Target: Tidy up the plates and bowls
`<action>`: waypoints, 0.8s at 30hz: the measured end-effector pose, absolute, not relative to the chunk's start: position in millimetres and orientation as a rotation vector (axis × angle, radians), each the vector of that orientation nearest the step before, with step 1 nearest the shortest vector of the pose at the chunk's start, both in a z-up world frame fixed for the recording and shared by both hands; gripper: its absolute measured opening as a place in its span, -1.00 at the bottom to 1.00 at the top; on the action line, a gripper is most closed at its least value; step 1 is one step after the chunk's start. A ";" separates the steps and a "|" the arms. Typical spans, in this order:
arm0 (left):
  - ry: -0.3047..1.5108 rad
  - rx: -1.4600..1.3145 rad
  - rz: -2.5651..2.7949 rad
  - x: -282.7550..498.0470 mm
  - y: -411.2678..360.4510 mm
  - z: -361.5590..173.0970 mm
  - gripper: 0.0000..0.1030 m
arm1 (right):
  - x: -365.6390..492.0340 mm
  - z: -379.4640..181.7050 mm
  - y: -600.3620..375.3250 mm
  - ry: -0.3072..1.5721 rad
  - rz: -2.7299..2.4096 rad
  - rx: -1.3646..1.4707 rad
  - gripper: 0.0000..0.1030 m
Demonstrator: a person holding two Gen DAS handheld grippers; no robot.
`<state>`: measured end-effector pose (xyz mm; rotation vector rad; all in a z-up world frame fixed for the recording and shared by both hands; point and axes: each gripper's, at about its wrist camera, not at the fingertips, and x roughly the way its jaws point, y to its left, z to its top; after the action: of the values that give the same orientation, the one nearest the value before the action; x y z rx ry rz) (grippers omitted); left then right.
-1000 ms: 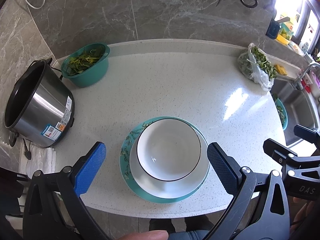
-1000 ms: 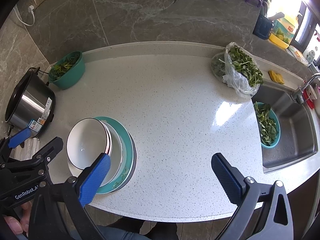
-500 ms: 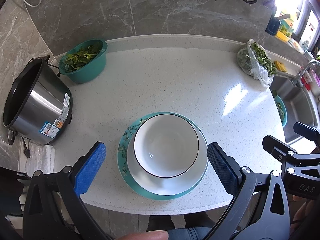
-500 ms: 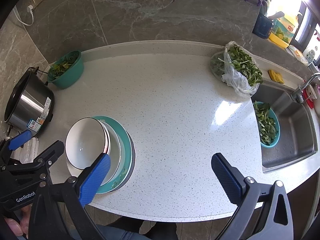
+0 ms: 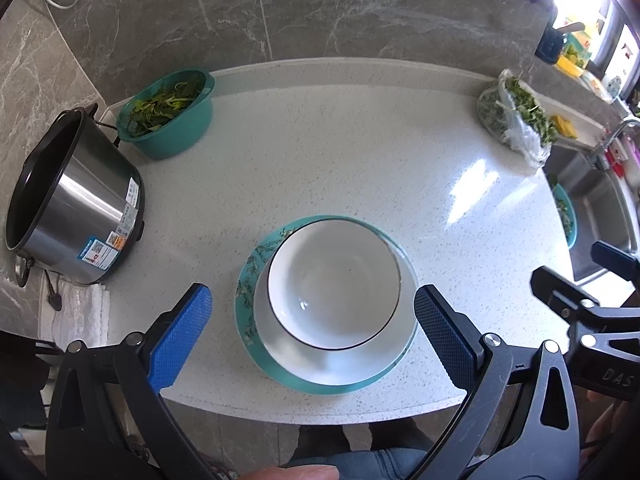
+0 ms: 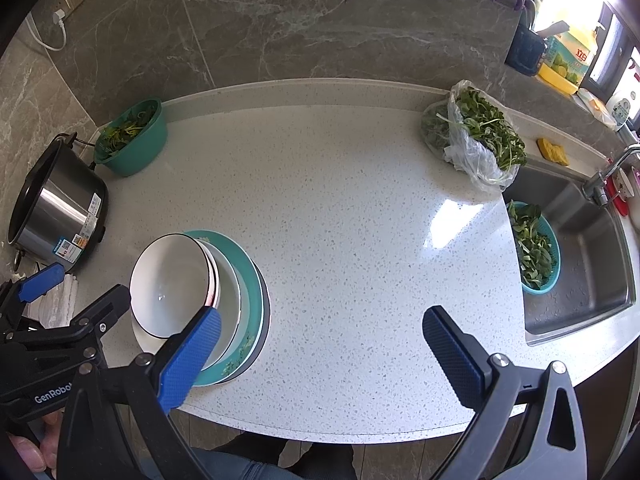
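Observation:
A white bowl with a black rim [image 5: 334,282] sits on top of a stack: a white dish under it and a teal patterned plate [image 5: 250,276] at the bottom, near the counter's front edge. The stack also shows in the right wrist view, with the bowl [image 6: 170,280] on nested dishes and the teal plate [image 6: 252,280]. My left gripper [image 5: 312,326] is open and empty, held above and in front of the stack. My right gripper [image 6: 320,344] is open and empty, to the right of the stack.
A steel cooker pot [image 5: 68,200] stands at the left. A teal basin of greens [image 5: 168,114] is at the back left. A plastic bag of greens [image 6: 476,140] lies at the back right. The sink [image 6: 580,256] at the right holds a teal colander of greens [image 6: 534,248].
Both grippers have pulled back and up from the counter, so the stack looks smaller and farther. The stack has not moved. Both grippers stay open.

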<state>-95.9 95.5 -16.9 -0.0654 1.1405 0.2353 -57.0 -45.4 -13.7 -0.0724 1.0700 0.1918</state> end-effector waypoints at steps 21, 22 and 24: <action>1.160 -0.079 0.226 -94.5 97.5 -23.4 0.99 | -58.0 -15.2 -46.1 1.075 0.190 -0.073 1.00; 1.161 -0.079 0.227 -94.4 97.5 -23.6 0.99 | -57.8 -15.3 -46.1 1.074 0.190 -0.072 1.00; 1.161 -0.080 0.227 -95.5 97.7 -23.9 0.99 | -57.0 -14.9 -45.7 1.075 0.190 -0.072 1.00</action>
<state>-95.5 97.7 -23.9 -0.0804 1.1605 0.2267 -57.0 -45.7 -14.9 -0.0725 1.0749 0.1899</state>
